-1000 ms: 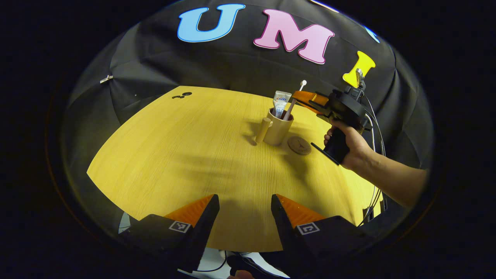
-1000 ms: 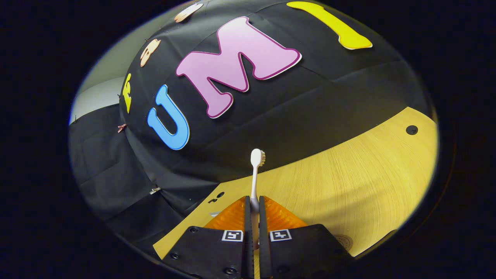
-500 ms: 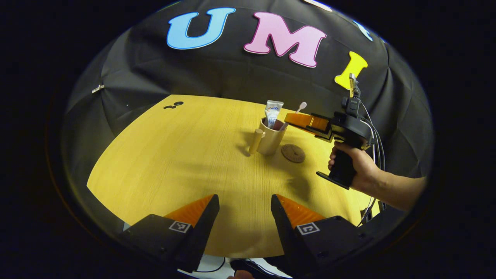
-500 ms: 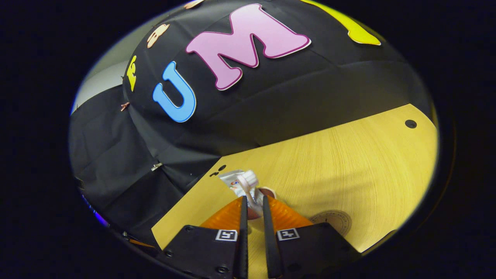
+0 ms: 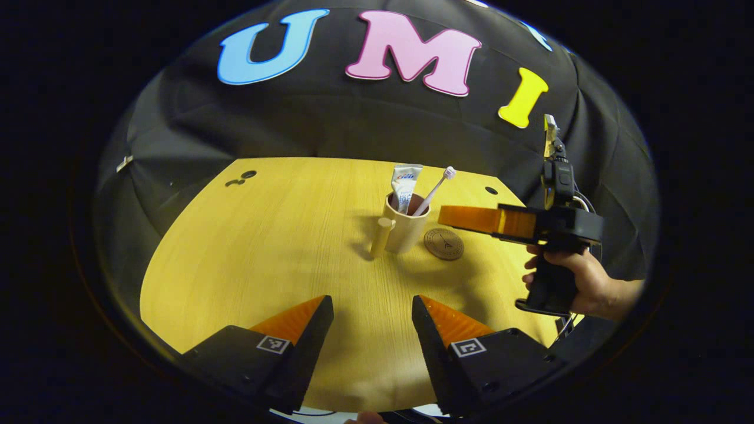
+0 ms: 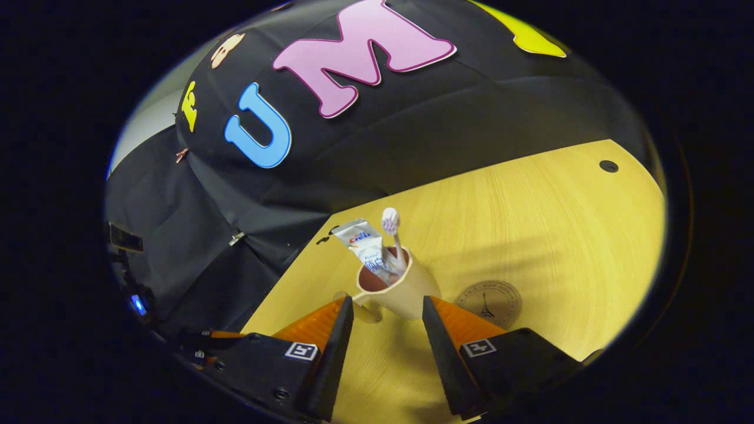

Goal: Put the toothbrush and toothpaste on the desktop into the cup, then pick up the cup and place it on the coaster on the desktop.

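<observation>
A beige cup (image 5: 405, 229) (image 6: 397, 294) with a peg-like handle stands on the yellow desktop (image 5: 283, 247). A white toothpaste tube (image 5: 404, 185) (image 6: 365, 244) and a white toothbrush (image 5: 433, 189) (image 6: 393, 232) stand in it, the brush head up. A round brown coaster (image 5: 443, 244) (image 6: 488, 302) lies just right of the cup. My right gripper (image 6: 386, 309) is open, its fingers just short of the cup on either side, holding nothing. A hand holds it in the left gripper view (image 5: 447, 217). My left gripper (image 5: 372, 306) is open over the near desktop, far from the cup.
Black cloth walls close the booth behind and beside the desktop. Small dark holes mark the desktop's far left (image 5: 241, 178) and far right (image 5: 490, 190). The desktop's front edge lies below my left gripper.
My right gripper let go of the toothbrush, which now rests in the cup, then opened wide and drew back. My left gripper view tipped slightly down.
</observation>
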{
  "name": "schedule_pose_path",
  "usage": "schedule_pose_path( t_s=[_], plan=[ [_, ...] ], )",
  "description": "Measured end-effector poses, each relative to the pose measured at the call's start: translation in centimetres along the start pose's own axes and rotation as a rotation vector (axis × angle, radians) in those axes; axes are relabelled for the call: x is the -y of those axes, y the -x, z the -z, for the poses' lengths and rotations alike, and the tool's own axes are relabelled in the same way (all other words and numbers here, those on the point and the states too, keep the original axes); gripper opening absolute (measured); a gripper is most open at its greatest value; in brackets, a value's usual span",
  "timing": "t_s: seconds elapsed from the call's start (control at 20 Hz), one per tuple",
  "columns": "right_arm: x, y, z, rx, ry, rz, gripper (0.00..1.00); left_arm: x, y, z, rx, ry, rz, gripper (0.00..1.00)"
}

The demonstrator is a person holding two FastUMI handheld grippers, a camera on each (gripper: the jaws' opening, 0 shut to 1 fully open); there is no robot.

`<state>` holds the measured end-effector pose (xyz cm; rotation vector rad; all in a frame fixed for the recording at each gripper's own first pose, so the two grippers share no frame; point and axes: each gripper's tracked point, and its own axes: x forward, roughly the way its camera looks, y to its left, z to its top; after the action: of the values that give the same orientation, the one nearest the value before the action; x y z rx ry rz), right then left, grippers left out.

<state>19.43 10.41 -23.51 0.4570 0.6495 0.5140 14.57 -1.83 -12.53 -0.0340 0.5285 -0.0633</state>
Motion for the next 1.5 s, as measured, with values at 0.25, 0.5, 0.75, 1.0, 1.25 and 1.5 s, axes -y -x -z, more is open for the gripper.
schedule_pose_path(
  t_s=[0.25, 0.5, 0.75, 1.0, 1.25, 1.5],
  plan=[
    [2.8, 3.9, 1.1, -0.034, -0.015, 0.051, 0.95, 1.1, -3.4, -1.9, -0.110, -0.109, 0.120, 0.84],
    [5.8, 7.8, 2.3, -0.062, -0.039, 0.100, 0.97, 0.3, -7.2, -3.0, -0.233, -0.189, 0.151, 0.84],
    [9.2, 11.2, 4.0, -0.109, -0.045, 0.152, 0.97, 0.6, -10.4, -4.0, -0.331, -0.300, 0.180, 0.84],
    [11.6, 13.6, 3.9, -0.084, -0.123, 0.190, 0.97, 0.5, -13.8, -3.2, -0.430, -0.356, 0.176, 0.84],
    [13.9, 15.2, 4.1, -0.068, -0.173, 0.235, 0.97, 0.0, -16.3, -2.9, -0.493, -0.406, 0.133, 0.83],
    [15.2, 16.0, 4.6, -0.066, -0.218, 0.249, 0.97, 0.3, -17.6, -3.4, -0.525, -0.466, 0.108, 0.69]
  ],
)
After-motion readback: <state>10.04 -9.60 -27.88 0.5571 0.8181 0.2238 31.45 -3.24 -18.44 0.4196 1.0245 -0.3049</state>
